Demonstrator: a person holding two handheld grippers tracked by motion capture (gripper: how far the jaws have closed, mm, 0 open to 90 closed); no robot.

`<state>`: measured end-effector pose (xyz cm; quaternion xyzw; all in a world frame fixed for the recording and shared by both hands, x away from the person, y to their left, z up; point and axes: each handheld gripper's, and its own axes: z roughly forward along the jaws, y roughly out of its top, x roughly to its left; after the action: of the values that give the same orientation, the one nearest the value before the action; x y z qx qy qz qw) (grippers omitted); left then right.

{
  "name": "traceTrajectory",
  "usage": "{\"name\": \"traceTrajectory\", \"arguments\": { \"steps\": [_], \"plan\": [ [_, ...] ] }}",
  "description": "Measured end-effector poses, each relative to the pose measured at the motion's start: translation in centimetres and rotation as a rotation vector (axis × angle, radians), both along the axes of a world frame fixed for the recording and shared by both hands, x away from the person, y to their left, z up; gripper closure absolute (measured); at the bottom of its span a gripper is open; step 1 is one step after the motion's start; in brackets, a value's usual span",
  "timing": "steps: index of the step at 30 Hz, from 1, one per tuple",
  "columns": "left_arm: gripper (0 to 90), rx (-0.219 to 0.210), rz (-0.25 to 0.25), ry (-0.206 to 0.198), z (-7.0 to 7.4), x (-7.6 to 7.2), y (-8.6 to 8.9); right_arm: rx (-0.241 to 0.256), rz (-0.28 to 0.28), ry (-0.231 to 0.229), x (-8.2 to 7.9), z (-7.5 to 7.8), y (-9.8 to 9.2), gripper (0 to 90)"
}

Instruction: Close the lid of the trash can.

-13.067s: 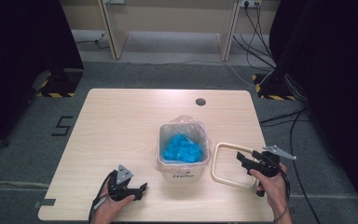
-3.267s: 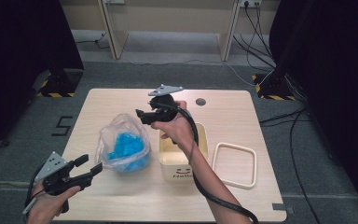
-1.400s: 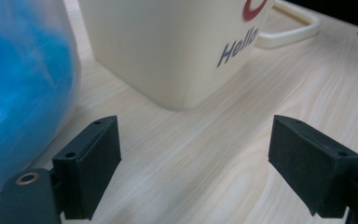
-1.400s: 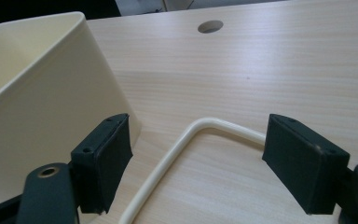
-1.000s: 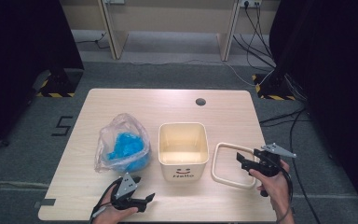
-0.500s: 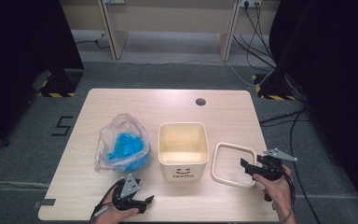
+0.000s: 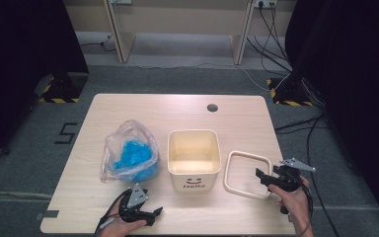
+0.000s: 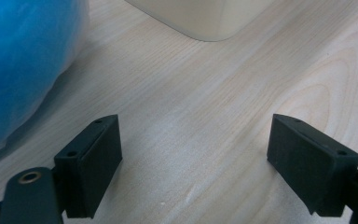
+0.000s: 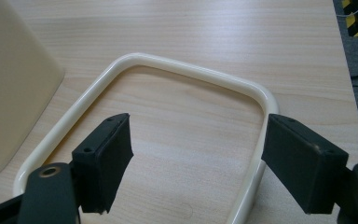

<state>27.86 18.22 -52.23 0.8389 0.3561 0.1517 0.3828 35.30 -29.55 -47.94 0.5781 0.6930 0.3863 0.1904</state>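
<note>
The light wooden table (image 7: 143, 111) carries everything, with a round cable hole (image 7: 212, 107) near its far edge. At its middle stands the cream square bin (image 7: 194, 159), open at the top, with a smiley face and the word "Hello" on its near wall; its inside looks bare. To its left, apart from it, lies a clear plastic bag (image 7: 130, 157) bunched around something bright blue; the bag's neck is loose and turned up toward the far side. To the bin's right, just beside it, the cream rounded-square rim ring (image 7: 247, 174) lies flat on the wood.

The right gripper (image 7: 262, 178) is low at the ring's right near corner, held by a hand (image 7: 293, 200); in the right gripper view its jaws stand wide apart, one over the wood inside the ring and the other just outside the ring's side bar, clamping nothing. The left gripper (image 7: 154, 215) is at the table's near edge, in front of the bag and the bin's left corner; its jaws are spread wide over bare wood, holding nothing.
</note>
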Motion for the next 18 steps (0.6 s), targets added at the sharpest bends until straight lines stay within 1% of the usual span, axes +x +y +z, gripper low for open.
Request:
{"name": "traceTrajectory", "arguments": {
  "steps": [7, 12, 14, 16, 18],
  "plan": [
    [16.2, 0.0, 0.004, 0.0, 0.0, 0.0, 0.0, -0.008, -0.003, 0.011, 0.3, -0.6, -0.2, 23.7],
    [16.1, 0.001, 0.007, 0.001, 0.0, 0.0, -0.1, -0.017, -0.017, 0.019, 0.5, -1.1, -0.6, 23.6],
    [16.0, 0.001, 0.009, 0.001, 0.0, 0.0, -0.1, -0.026, -0.029, 0.021, 0.5, -1.2, -0.8, 24.2],
    [16.0, -0.001, 0.012, -0.001, 0.0, 0.0, -0.1, -0.047, -0.034, 0.022, 0.7, -1.3, -1.1, 25.1],
    [16.0, 0.0, 0.014, -0.001, 0.0, -0.1, -0.1, -0.077, -0.043, 0.017, 0.8, -1.4, -1.2, 27.8]
  ]
}}
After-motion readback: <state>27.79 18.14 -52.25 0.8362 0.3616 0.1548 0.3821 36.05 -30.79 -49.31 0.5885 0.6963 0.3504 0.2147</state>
